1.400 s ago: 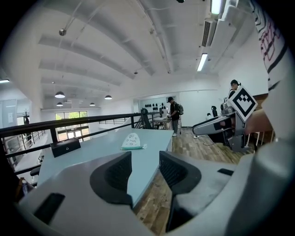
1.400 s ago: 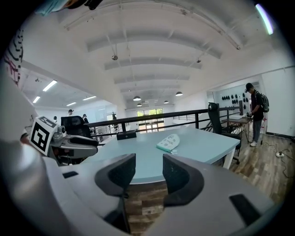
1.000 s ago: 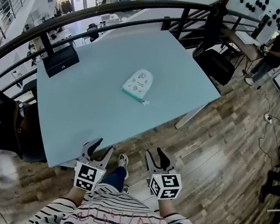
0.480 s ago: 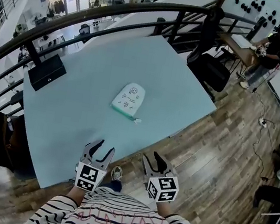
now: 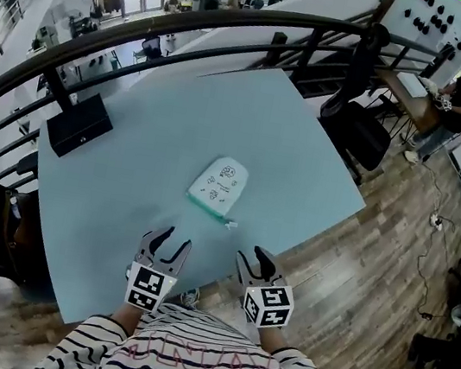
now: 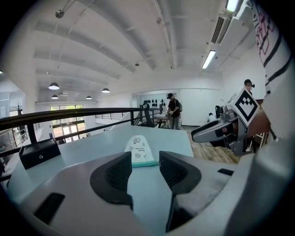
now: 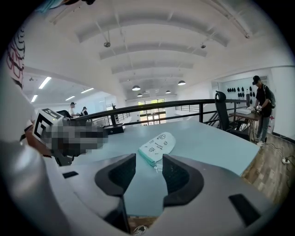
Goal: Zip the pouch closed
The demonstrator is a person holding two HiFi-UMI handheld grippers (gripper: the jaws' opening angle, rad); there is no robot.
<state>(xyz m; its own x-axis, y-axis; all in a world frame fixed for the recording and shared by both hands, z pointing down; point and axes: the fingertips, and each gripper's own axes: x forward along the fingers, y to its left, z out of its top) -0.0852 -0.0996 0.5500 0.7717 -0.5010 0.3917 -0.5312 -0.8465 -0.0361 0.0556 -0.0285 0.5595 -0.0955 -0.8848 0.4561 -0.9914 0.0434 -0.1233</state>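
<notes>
My left gripper (image 5: 174,240) and right gripper (image 5: 251,255) hover with jaws apart, gripping nothing. The white pouch (image 5: 219,183) lies at 12 o'clock on the light-blue table (image 5: 132,145).

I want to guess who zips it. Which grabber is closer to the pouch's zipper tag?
The right gripper: the zipper tag pokes out of the pouch toward that side; the left gripper is farther off.
</notes>
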